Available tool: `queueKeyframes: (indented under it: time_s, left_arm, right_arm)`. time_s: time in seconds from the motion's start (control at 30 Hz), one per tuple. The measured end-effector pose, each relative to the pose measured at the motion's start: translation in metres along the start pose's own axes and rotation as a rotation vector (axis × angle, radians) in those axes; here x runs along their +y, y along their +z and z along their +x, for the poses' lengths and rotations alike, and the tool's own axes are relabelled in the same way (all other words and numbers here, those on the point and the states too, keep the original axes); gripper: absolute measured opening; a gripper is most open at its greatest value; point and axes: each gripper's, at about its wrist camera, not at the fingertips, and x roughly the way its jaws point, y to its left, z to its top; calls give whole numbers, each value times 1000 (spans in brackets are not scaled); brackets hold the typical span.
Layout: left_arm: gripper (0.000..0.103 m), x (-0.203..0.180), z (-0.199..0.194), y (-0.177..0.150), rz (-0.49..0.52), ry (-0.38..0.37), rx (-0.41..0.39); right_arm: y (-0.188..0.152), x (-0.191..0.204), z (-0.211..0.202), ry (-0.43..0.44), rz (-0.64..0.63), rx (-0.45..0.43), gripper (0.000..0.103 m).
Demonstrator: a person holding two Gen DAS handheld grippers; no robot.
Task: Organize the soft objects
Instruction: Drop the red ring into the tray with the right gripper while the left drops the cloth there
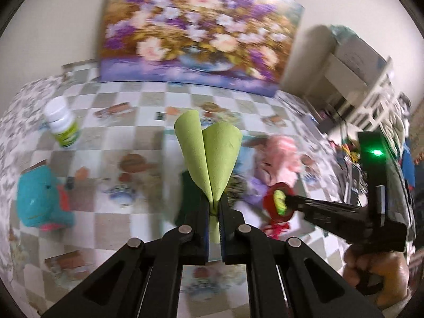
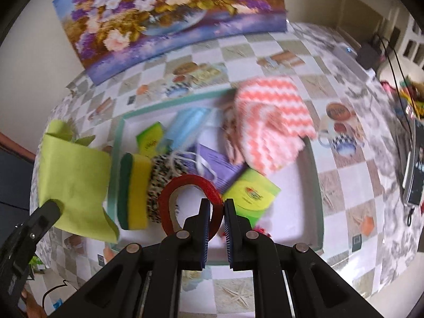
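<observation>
My left gripper (image 1: 214, 208) is shut on the lower end of a light green soft sheet (image 1: 209, 153), which fans out above the jaws. The right wrist view shows the same green sheet (image 2: 74, 177) hanging from the left gripper (image 2: 50, 209), left of the tray. My right gripper (image 2: 217, 209) is shut on the rim of a red tape roll (image 2: 190, 185) above a teal-rimmed tray (image 2: 315, 185). In the tray lie a yellow-green sponge (image 2: 132, 193), a pink zigzag cloth (image 2: 273, 122) and a blue face mask (image 2: 185, 129). The left wrist view shows the right gripper (image 1: 287, 202) with the red tape roll (image 1: 278, 204).
A teal plush toy (image 1: 39, 198) and a white bottle with a green label (image 1: 62, 124) sit on the checkered tablecloth at the left. A flower painting (image 1: 196, 29) leans on the back wall. A green packet (image 2: 251, 193) and a purple item (image 2: 220, 161) also lie in the tray.
</observation>
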Motion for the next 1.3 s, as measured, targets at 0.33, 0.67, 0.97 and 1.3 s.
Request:
queueKeyframes:
  time_s: [0.33, 0.67, 0.97, 1.3]
  left_arm:
    - [7, -34, 37, -9, 69, -7, 80]
    - [42, -8, 36, -16, 31, 81, 68]
    - [87, 26, 24, -21, -6, 279, 14]
    - [95, 50, 8, -32, -60, 361, 6]
  right_arm:
    - [-7, -13, 18, -22, 9, 73, 15]
    - [-7, -7, 16, -32, -4, 63, 34]
    - [-18, 9, 5, -62, -47, 15, 63]
    - [-37, 32, -5, -68, -118, -46, 91]
